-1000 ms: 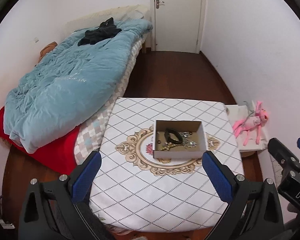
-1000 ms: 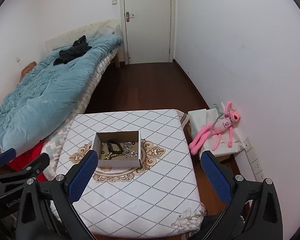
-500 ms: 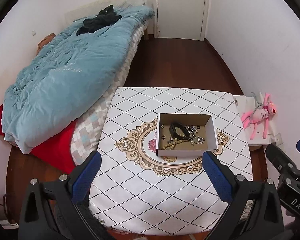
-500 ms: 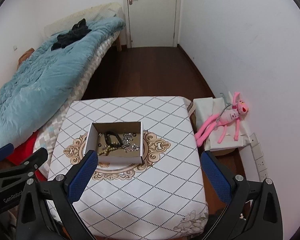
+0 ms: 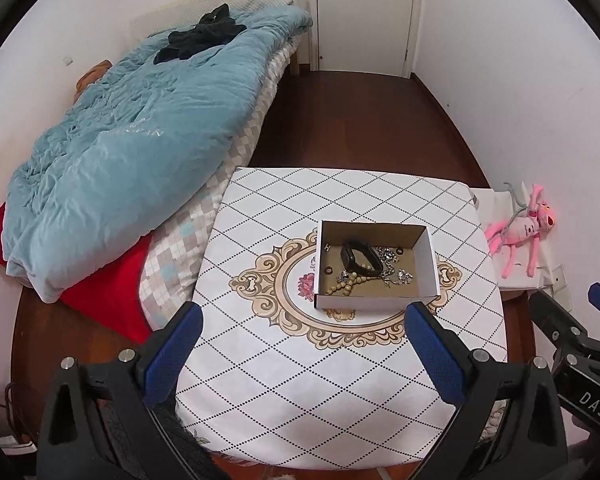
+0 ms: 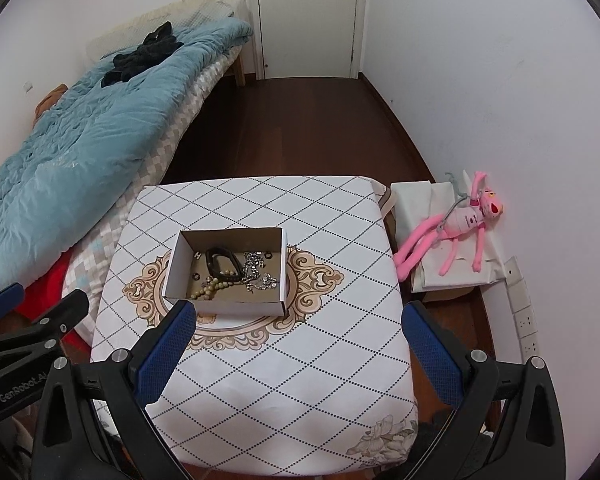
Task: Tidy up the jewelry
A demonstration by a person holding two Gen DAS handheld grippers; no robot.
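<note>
Jewelry (image 5: pixel 364 266) lay heaped in the cardboard box (image 5: pixel 374 302) at mid-frame on the worktop (image 5: pixel 300 380): gathered or awaiting sorting, unclear. Both tongs, left (image 5: pixel 300 354) and right (image 6: pixel 296 354), hung agape, empty.

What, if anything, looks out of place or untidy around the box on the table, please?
Nothing has spilled onto the table, but inside the cardboard box the jewelry lies jumbled: the beaded bracelet overlaps the black band, and the silver chains are tangled beside them.
</note>
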